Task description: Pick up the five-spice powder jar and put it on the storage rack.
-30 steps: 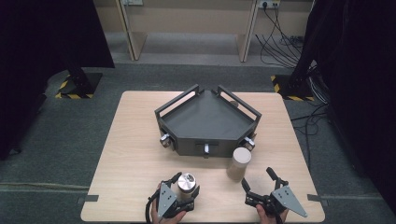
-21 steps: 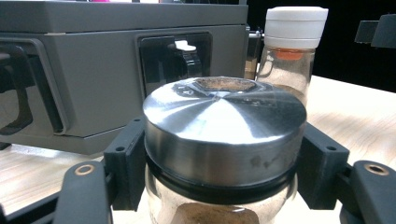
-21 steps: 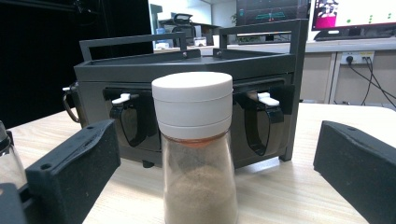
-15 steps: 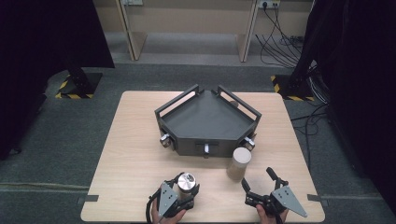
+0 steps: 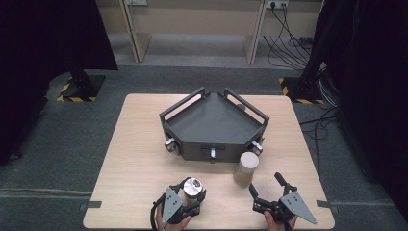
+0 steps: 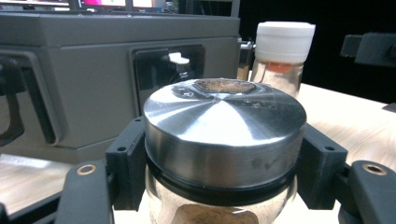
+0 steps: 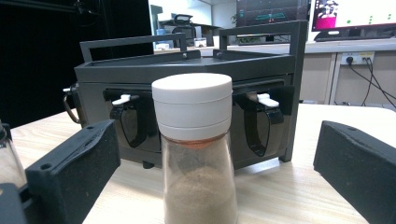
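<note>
Grey carpet floor (image 5: pixel 62 144) surrounded the wooden table (image 5: pixel 130 159); black curtains (image 5: pixel 43 43) flanked it; cables (image 5: pixel 284 43) trailed beyond the claws.

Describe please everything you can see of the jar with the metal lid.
The jar with the metal lid is clear glass with a round, brushed silver lid on a black ring, a clear film with a dark patch on top. Brownish powder shows inside. It stands upright on the table near its front edge, before the dark grey tray. The left tongs are shut on it, one black pad on each side below the lid.
</note>
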`<state>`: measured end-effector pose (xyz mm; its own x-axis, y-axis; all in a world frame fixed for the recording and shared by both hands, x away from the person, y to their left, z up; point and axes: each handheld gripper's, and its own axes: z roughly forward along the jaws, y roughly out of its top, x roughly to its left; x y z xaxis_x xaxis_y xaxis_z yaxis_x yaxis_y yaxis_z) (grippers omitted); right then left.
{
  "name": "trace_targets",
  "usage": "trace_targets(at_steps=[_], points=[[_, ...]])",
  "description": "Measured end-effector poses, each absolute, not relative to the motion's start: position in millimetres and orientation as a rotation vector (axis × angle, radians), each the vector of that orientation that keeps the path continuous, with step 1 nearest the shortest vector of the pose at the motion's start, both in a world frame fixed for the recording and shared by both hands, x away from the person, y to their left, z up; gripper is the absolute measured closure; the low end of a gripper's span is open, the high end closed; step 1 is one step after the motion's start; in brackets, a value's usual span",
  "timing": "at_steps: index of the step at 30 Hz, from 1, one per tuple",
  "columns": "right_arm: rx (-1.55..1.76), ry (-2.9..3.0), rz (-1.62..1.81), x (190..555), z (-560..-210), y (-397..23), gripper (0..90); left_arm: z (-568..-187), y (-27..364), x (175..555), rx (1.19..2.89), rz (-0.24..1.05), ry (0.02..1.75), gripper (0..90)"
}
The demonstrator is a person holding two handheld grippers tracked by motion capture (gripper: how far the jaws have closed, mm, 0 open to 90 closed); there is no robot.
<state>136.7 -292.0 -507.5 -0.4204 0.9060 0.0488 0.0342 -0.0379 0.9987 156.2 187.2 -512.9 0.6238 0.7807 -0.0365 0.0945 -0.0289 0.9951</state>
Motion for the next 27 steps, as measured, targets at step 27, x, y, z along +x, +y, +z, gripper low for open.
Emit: trace_targets(at_steps=[27], points=[[1.018,1.528,1.554,137,-507,-292,0.7,-444,191,194,1.549,0.565,0.71,31.2]])
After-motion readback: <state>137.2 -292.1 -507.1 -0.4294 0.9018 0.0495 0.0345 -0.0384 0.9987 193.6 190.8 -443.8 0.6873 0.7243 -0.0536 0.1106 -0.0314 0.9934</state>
